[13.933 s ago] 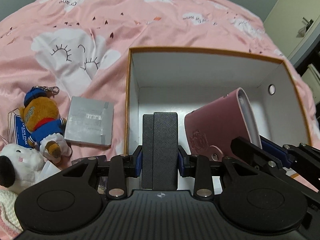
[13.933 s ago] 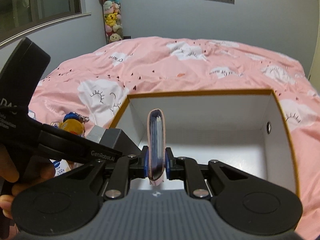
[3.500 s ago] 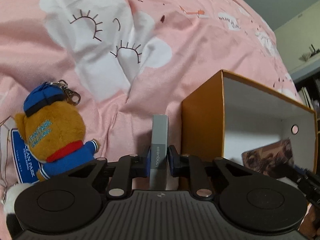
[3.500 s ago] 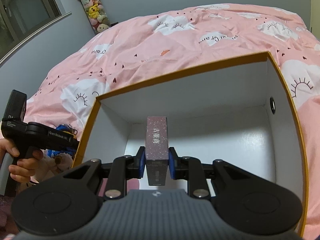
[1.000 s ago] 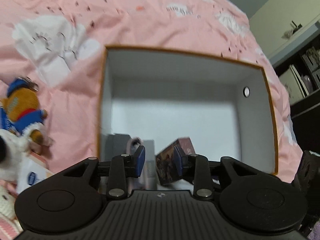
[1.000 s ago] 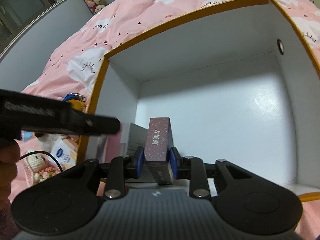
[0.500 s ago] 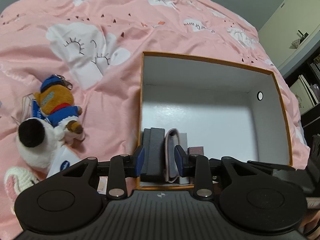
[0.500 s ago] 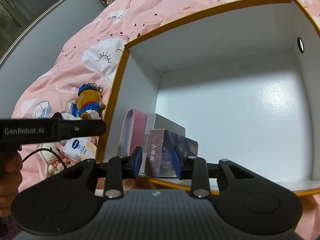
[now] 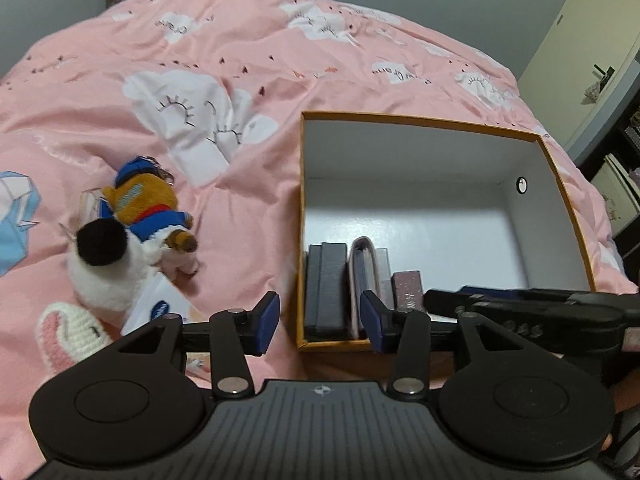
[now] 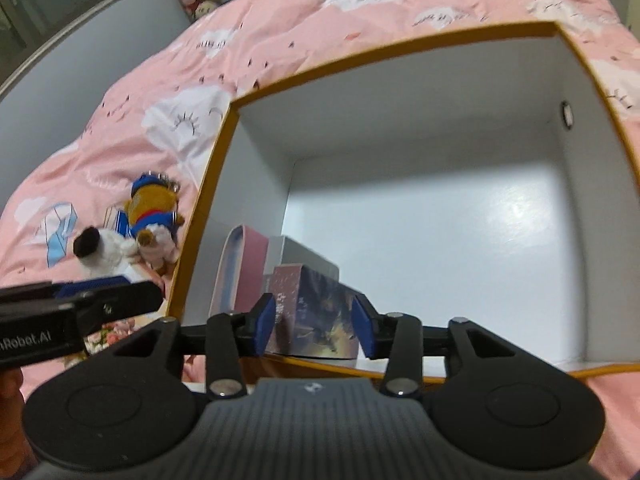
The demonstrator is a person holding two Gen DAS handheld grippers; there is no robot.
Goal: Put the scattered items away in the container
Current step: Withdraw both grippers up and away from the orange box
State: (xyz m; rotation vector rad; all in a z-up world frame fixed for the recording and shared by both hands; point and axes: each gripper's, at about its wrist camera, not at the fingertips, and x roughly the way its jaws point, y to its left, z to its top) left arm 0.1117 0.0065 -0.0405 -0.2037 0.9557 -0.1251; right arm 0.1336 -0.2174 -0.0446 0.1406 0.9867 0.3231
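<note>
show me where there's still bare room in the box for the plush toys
The box floor is bare along the far wall and the whole right side, up to the wall with the small hole. The near-left corner is crowded: a dark case, a pink wallet, a grey box and a patterned box stand in a row.
</note>
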